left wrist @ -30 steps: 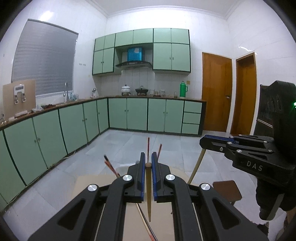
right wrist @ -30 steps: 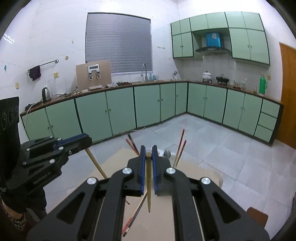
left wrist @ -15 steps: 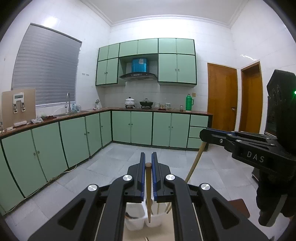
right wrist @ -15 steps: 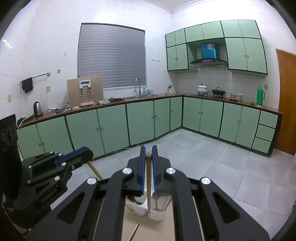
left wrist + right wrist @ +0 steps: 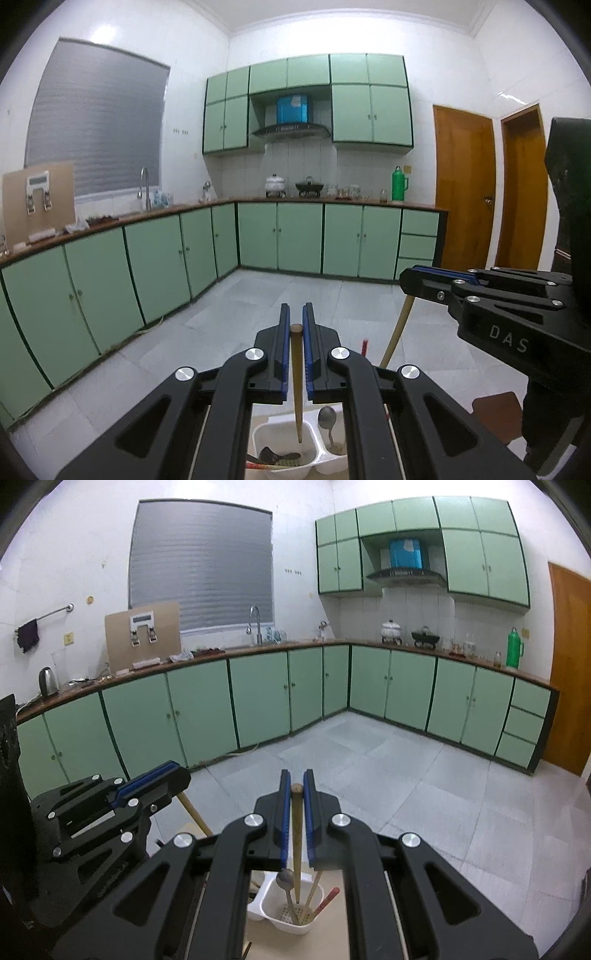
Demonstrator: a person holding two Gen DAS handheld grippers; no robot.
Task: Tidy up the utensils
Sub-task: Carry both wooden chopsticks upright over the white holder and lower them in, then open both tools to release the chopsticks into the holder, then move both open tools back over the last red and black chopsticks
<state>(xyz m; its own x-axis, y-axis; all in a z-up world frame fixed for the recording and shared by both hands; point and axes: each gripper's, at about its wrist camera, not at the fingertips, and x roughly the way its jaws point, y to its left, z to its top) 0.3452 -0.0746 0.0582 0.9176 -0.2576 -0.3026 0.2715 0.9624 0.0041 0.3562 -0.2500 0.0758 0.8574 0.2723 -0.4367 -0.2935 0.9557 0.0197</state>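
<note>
The delivery step is judged to be in hand: a wooden chopstick (image 5: 296,373) is pinched upright by the left hand-held gripper (image 5: 294,328), its tip hanging over the left compartment of the white utensil holder (image 5: 284,434). Another chopstick (image 5: 296,834) is clamped likewise by the right hand-held gripper (image 5: 296,794), over the right compartment. Lowering, then release, seems called for next.

Green cabinets (image 5: 258,698) lining the walls w/ a brown counter on top. Green thermos (image 5: 514,648) sitting at 2 o'clock in right wrist view; kettle (image 5: 48,681) at 9. Grey blind (image 5: 201,565) covering the window at 11. Two wooden doors (image 5: 463,192) showing at 3 in left wrist view.
</note>
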